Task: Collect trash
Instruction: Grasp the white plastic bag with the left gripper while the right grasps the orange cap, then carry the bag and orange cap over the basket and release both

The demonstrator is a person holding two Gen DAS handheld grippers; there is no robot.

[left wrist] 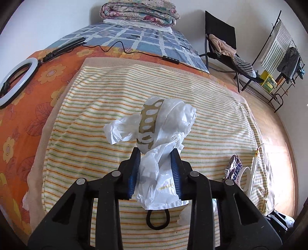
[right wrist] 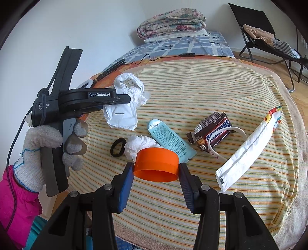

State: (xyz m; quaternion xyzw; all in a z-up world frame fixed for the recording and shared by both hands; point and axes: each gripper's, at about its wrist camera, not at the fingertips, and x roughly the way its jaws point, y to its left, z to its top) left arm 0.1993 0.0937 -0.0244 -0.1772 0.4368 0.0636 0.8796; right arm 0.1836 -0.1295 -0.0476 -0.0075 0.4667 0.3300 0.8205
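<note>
My left gripper (left wrist: 155,153) is shut on a crumpled white plastic bag (left wrist: 165,123) with a gold print, lifted above the striped towel (left wrist: 96,125). The right wrist view shows that gripper (right wrist: 125,102) from the side, in a gloved hand (right wrist: 38,146), with the bag (right wrist: 127,86) in its jaws. My right gripper (right wrist: 156,166) is shut on an orange plastic cup (right wrist: 156,165). On the towel (right wrist: 192,86) lie a crumpled tissue (right wrist: 138,146), a pale blue tube (right wrist: 169,140), a Snickers wrapper (right wrist: 213,130), a long white wrapper (right wrist: 248,150) and a black hair tie (right wrist: 117,147).
A white band (right wrist: 223,142) loops around the Snickers wrapper. A ring light (left wrist: 17,82) and its cable (left wrist: 134,52) lie on the orange sheet. A folded quilt (left wrist: 138,11) sits at the bed's far end. A black chair (left wrist: 221,38) and a drying rack (left wrist: 279,57) stand on the floor to the right.
</note>
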